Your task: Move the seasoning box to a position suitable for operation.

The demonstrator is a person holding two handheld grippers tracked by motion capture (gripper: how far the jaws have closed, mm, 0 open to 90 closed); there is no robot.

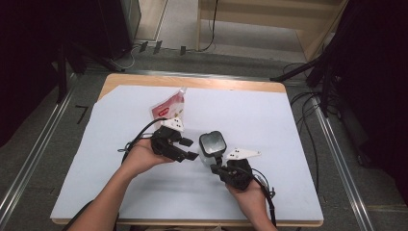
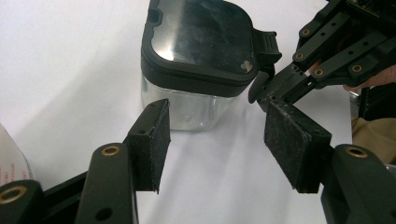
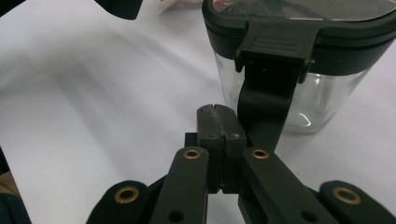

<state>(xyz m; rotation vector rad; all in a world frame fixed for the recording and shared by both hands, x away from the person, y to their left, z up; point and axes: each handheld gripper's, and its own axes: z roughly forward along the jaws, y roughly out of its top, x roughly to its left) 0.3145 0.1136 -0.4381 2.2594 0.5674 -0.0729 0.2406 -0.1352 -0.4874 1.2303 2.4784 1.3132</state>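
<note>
A clear square jar (image 1: 211, 144) with a black lid stands upright on the white sheet. Its lid latch (image 3: 271, 51) hangs down the side that faces my right gripper. My right gripper (image 3: 218, 112) is shut, pads pressed together with nothing between them, its tip close beside the lower end of that latch flap. My left gripper (image 1: 190, 149) stands open just left of the jar, apart from it, and holds nothing. In the left gripper view the jar (image 2: 201, 42) sits beyond the open left gripper (image 2: 219, 140), with the right gripper (image 2: 268, 91) tip by the latch (image 2: 267, 44).
A red and white pouch (image 1: 168, 108) lies on the sheet behind my left hand. The white sheet (image 1: 269, 115) covers most of the wooden table (image 1: 192, 82). Cables trail from both grippers. Dark stands and floor rails flank the table.
</note>
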